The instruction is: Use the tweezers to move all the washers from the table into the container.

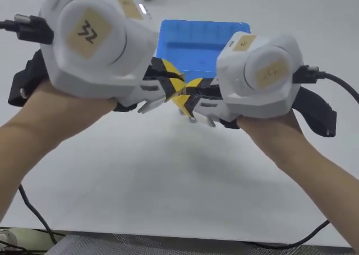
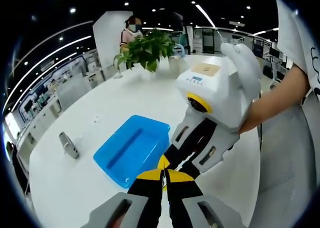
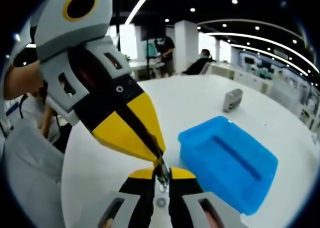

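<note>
The blue container (image 1: 196,42) sits on the white table just behind both grippers, and it lies left of the jaws (image 2: 132,148) and right of them (image 3: 230,160) in the gripper views. My left gripper (image 1: 173,86) and right gripper (image 1: 188,95) meet tip to tip in front of it. The right gripper (image 3: 161,174) is shut on a thin dark tool, apparently the tweezers (image 3: 161,169). The left gripper (image 2: 163,175) is shut, its yellow tips touching that tool's top end. A small washer (image 3: 161,202) lies on the table between the right gripper's fingers.
A small grey block (image 3: 232,98) stands beyond the container, also (image 2: 68,145). A potted plant (image 2: 147,50) is at the table's far side, with people behind it. Cables trail off the table's near edge (image 1: 33,210). Bare white tabletop (image 1: 168,176) lies in front.
</note>
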`<state>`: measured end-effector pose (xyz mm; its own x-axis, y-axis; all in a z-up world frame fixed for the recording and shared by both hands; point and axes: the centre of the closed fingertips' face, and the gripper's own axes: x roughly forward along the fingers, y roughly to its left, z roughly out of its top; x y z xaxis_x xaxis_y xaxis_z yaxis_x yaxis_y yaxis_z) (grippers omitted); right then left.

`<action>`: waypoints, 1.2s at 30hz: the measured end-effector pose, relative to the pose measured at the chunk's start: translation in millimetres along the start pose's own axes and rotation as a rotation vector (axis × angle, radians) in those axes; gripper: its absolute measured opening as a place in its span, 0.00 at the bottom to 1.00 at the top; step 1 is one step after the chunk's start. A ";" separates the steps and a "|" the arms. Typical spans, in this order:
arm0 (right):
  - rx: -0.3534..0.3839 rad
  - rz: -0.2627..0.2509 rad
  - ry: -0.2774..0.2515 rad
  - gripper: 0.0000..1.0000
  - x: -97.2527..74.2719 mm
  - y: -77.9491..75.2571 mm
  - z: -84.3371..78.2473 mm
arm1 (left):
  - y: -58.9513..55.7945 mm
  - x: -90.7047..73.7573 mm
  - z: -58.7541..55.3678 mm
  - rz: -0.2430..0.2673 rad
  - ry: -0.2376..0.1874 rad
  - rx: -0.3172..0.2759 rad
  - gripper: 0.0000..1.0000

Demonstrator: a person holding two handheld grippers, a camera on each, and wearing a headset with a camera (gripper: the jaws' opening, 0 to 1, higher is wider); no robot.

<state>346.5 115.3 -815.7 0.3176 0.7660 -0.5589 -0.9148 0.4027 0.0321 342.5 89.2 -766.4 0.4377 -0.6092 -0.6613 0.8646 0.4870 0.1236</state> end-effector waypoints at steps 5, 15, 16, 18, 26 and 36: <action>-0.045 -0.023 0.015 0.04 -2.9 1.4 1.9 | -1.8 0.6 3.4 -0.006 0.010 0.015 0.00; -0.079 -0.060 -0.024 0.03 -17.2 -10.9 30.0 | 5.3 -16.0 28.6 0.024 -0.017 0.069 0.00; -0.081 -0.067 -0.032 0.03 -19.2 -12.3 34.1 | 6.7 -18.4 32.6 0.032 -0.021 0.083 0.00; -0.087 -0.075 -0.041 0.03 -22.4 -14.3 40.4 | 9.0 -20.5 38.7 0.039 -0.028 0.097 0.00; -0.125 -0.116 -0.076 0.03 -32.6 -27.4 61.8 | 22.1 -25.7 57.0 0.071 -0.070 0.130 0.00; -0.174 -0.155 -0.082 0.04 -25.9 -41.2 70.0 | 40.3 -22.3 62.1 0.097 -0.082 0.159 0.00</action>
<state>393.5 114.0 -744.6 0.4701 0.7428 -0.4766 -0.8805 0.4317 -0.1958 382.9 83.6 -700.7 0.5334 -0.6164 -0.5792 0.8429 0.4444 0.3033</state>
